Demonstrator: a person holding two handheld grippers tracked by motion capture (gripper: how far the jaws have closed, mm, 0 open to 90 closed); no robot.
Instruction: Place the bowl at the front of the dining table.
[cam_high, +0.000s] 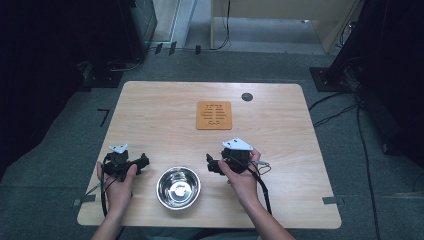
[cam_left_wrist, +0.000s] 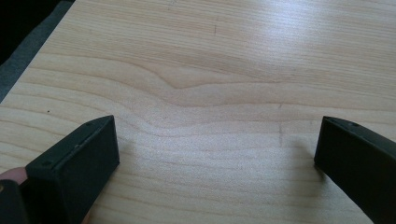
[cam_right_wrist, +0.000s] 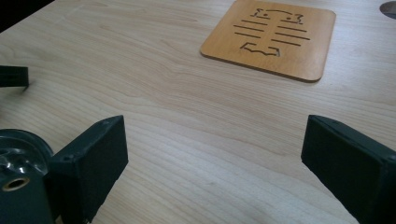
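I hold the left gripper (cam_high: 142, 161) and right gripper (cam_high: 209, 164) wide apart and empty over the pale wooden table (cam_high: 150, 115). The shiny round steel bowl (cam_high: 178, 187) sits between them — I'd probably grip its rim squarely, clear of the square orange wooden trivet (cam_high: 214, 115).

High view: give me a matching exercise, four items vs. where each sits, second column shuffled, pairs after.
Items:
1. steel bowl
2. wooden coaster
3. left gripper
4. right gripper

Places:
A. table centre, flat, beyond the bowl
B. near edge, between the two hands
C. left of the bowl, jaws open over bare wood
D. right of the bowl, jaws open, coaster ahead of them

Pairs: 1-B, 2-A, 3-C, 4-D
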